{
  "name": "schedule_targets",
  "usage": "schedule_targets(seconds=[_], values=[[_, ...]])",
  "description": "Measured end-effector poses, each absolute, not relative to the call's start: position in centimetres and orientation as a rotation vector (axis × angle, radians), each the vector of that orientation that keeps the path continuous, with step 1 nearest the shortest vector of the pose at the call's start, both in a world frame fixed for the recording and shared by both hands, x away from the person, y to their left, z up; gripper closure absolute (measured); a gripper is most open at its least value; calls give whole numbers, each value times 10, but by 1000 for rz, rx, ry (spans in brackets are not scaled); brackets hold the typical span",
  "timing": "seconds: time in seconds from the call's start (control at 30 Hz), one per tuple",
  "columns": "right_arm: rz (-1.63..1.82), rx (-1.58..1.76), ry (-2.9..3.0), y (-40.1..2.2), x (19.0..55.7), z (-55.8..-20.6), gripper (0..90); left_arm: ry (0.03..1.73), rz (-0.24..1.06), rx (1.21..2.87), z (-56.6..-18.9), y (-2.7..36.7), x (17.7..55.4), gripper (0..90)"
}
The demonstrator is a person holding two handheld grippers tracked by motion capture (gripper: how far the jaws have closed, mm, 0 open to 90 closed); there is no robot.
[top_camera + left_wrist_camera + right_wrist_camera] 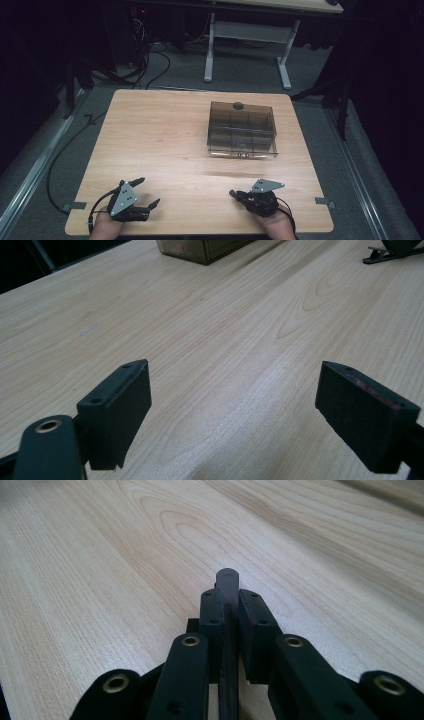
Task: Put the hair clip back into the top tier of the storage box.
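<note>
the smoky clear box (242, 129) sits on the table (160, 135) toward the far right corner, its long side running along the far edge, a dark knob on its lid. both claws rest well apart from it at the near edge. the right claw (234, 193) is likely the nearer one, with the box lying ahead of it. its jaws are pinched tight on a thin dark rod (228, 587). the left claw (147, 192) stands wide, holding nothing, hovering over bare wood.
</note>
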State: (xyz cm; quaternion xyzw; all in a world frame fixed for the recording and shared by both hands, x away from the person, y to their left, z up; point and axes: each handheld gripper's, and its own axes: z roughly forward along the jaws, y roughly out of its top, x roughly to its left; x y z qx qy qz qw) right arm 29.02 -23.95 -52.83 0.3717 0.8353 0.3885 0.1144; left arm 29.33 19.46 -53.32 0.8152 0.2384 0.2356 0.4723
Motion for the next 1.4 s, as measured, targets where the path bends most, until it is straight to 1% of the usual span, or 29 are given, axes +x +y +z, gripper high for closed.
schedule_targets(seconds=[0.13,0.27,0.53,0.87,0.97,1.17,1.23,1.4], values=[[1147,1093,2417,-244,289,-522,822,584,576,1995,-533,195,293,152],[1117,1132,2354,-258,288,-517,821,584,576,1994,-533,195,293,152],[1021,1280,2266,-291,290,-521,821,582,578,1994,-533,195,293,152],[1000,1313,2245,-297,291,-525,817,579,581,1992,-533,195,293,152],[1021,1323,2254,-297,291,-525,756,578,578,1998,-533,195,293,152],[1029,1367,2259,-297,294,-516,704,573,582,1999,-533,194,292,152],[1004,1390,2292,-296,297,-514,674,566,584,1994,-533,194,292,152],[894,1410,2362,-298,302,-504,643,557,579,1995,-533,195,291,152]])
